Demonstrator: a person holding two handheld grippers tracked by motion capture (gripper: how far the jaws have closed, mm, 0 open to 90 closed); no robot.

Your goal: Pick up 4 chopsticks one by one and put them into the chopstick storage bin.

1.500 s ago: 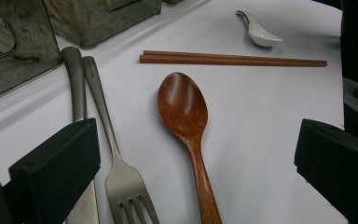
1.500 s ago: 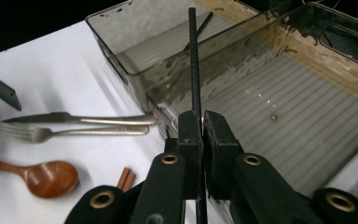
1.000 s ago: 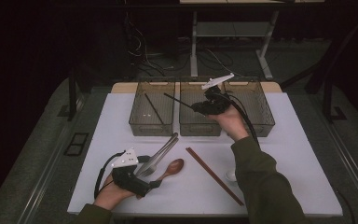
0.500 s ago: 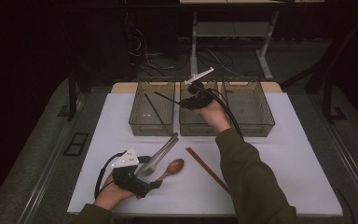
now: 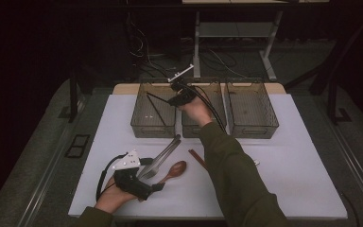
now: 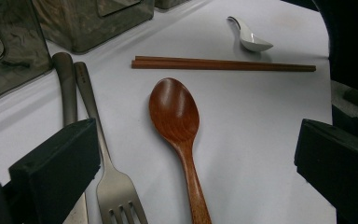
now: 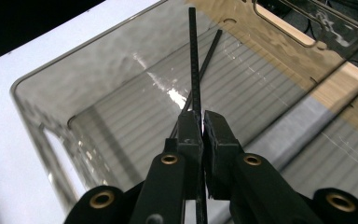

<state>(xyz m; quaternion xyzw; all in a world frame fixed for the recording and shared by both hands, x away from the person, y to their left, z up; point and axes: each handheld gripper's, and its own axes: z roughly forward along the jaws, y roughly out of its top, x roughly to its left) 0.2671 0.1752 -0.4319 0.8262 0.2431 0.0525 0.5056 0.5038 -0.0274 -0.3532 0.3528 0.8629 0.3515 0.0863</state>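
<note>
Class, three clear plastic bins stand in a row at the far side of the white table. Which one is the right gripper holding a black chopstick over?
The left-hand clear plastic bin: the right gripper pinches one black chopstick above it, and another already lies inside.

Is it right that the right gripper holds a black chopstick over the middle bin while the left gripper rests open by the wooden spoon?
Not quite. The right gripper holds the black chopstick over the left bin, not the middle one, as the high view shows. The left gripper does rest open by the wooden spoon.

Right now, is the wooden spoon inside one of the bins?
No, the wooden spoon lies on the white table, beside the fork.
</note>
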